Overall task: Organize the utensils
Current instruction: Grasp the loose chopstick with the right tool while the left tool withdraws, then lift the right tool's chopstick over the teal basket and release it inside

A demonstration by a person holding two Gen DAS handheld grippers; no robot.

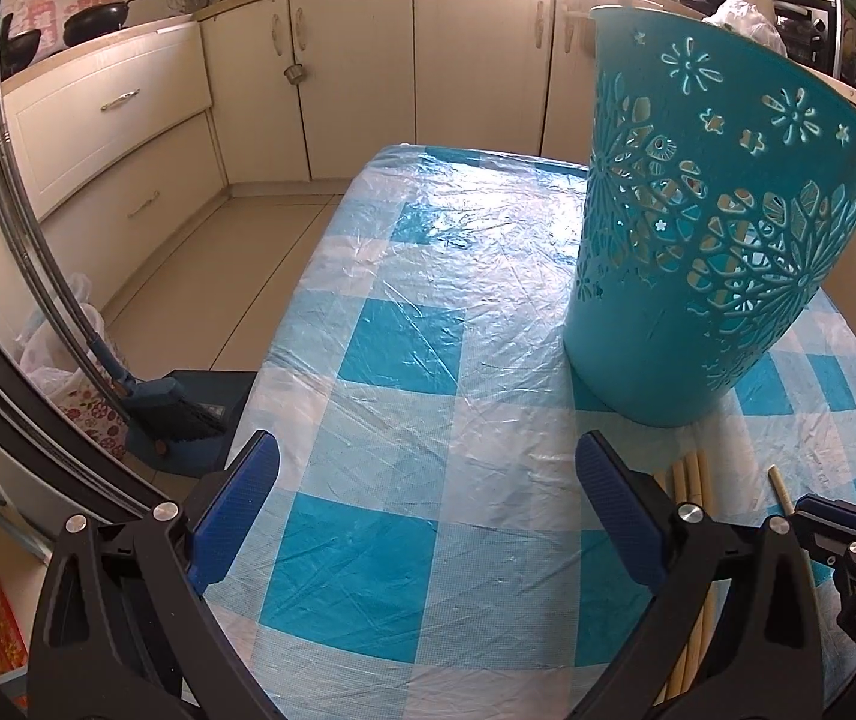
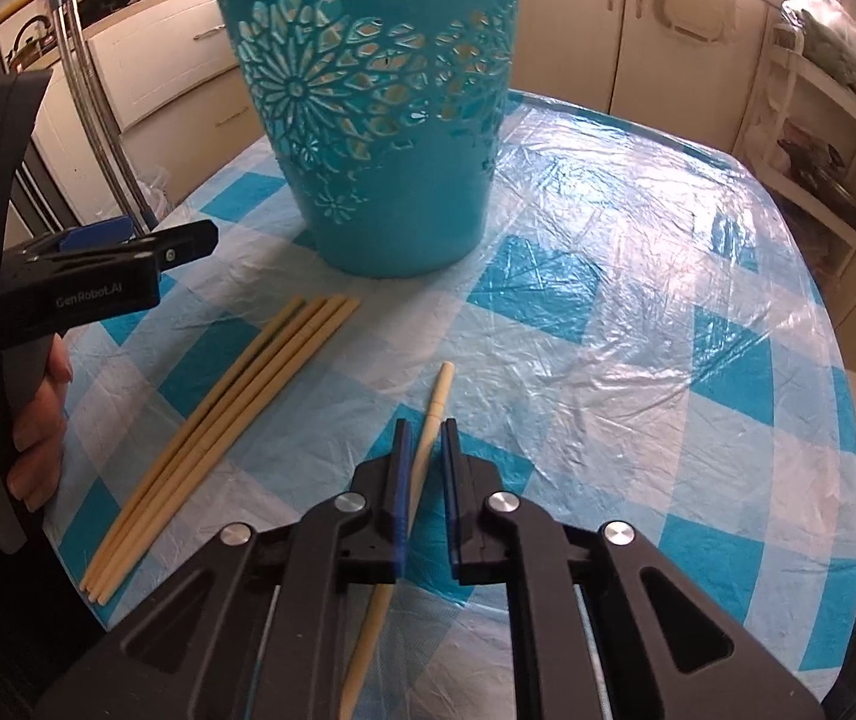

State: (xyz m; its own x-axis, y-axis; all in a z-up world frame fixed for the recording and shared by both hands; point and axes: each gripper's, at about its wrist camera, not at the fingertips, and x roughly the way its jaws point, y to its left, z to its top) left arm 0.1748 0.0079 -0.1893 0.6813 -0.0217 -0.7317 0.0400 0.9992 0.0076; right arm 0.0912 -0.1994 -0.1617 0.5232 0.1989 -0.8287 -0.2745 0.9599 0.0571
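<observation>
A teal cut-out basket (image 2: 380, 120) stands on the blue-and-white checked table (image 2: 637, 330); it also shows in the left wrist view (image 1: 709, 228). Several pale chopsticks (image 2: 230, 420) lie side by side to its near left. A single chopstick (image 2: 433, 402) lies between the fingers of my right gripper (image 2: 425, 429), whose jaws stand a narrow gap apart around it, not clamped. My left gripper (image 1: 428, 468) is wide open and empty above the table, left of the basket. It shows from the side in the right wrist view (image 2: 188, 243). The bundle's ends (image 1: 688, 480) show by its right finger.
Cream kitchen cabinets (image 1: 356, 72) run behind the table. A broom and dustpan (image 1: 176, 408) stand on the floor at the left. Shelves with clutter (image 2: 817, 156) are at the right. The table's near edge is just below the chopsticks.
</observation>
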